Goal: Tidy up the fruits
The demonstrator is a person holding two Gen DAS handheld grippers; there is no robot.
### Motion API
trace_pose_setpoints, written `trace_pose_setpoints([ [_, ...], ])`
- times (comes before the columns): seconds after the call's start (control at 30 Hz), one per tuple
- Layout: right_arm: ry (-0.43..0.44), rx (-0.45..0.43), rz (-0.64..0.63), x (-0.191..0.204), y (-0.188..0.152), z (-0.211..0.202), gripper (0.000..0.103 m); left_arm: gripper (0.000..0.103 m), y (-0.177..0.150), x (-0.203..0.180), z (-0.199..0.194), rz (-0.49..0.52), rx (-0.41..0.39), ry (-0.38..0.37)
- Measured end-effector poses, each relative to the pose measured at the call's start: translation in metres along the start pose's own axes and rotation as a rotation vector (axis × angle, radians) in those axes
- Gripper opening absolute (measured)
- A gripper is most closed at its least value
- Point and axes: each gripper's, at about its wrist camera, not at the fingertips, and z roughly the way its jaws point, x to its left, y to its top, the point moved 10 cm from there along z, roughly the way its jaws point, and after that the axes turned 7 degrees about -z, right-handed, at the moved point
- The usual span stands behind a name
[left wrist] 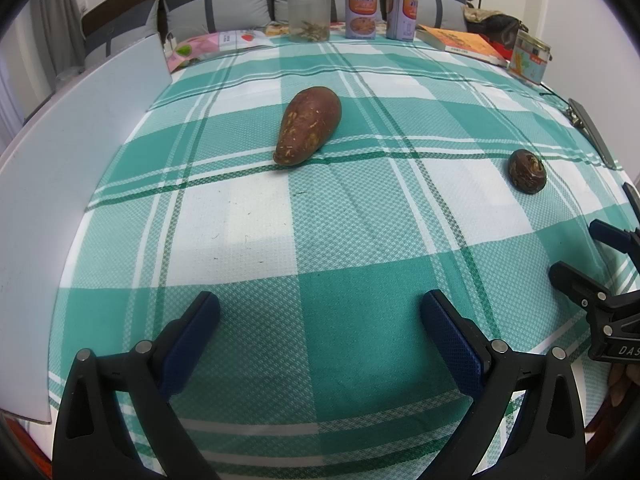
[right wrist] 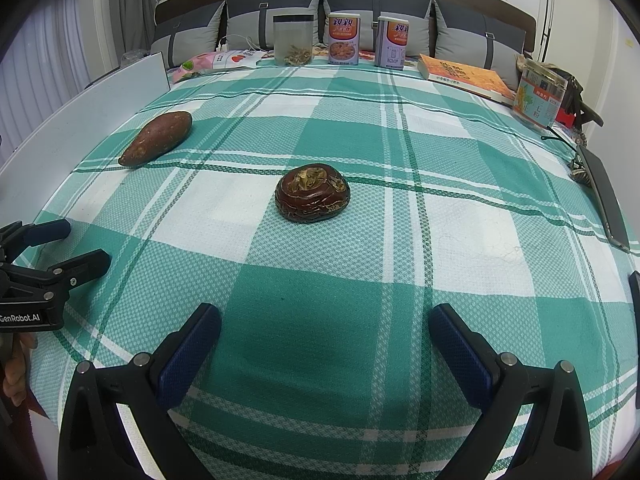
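A brown sweet potato (left wrist: pixel 309 124) lies on the green checked cloth (left wrist: pixel 360 240), ahead of my left gripper (left wrist: pixel 320 304). It also shows at the left in the right wrist view (right wrist: pixel 157 138). A small dark brown round fruit (right wrist: pixel 313 193) sits ahead of my right gripper (right wrist: pixel 325 316); it also shows at the right in the left wrist view (left wrist: pixel 527 171). Both grippers are open and empty, low over the cloth near its front edge. The right gripper shows at the right edge of the left wrist view (left wrist: pixel 576 252); the left one shows at the left edge of the right wrist view (right wrist: pixel 80 242).
A white board (left wrist: pixel 72 184) runs along the table's left side. At the back stand a clear jar (right wrist: pixel 293 40), two cans (right wrist: pixel 344 39), a book (right wrist: pixel 464 76) and a printed tin (right wrist: pixel 540 98). A phone (right wrist: pixel 604 196) lies at the right edge.
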Motion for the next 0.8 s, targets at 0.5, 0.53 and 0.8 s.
trace_pose_setpoints([
  [0.5, 0.004, 0.001, 0.002, 0.000, 0.000, 0.000, 0.103, 0.101, 0.000, 0.001, -0.001, 0.014, 0.047, -0.054],
  [0.53, 0.014, 0.005, -0.001, 0.001, 0.000, -0.001, 0.103, 0.100, 0.000, 0.001, -0.002, 0.029, 0.078, -0.087],
  [0.8, 0.115, -0.026, 0.155, -0.024, 0.016, -0.009, 0.103, 0.100, 0.085, 0.011, -0.005, -0.008, 0.083, -0.298],
])
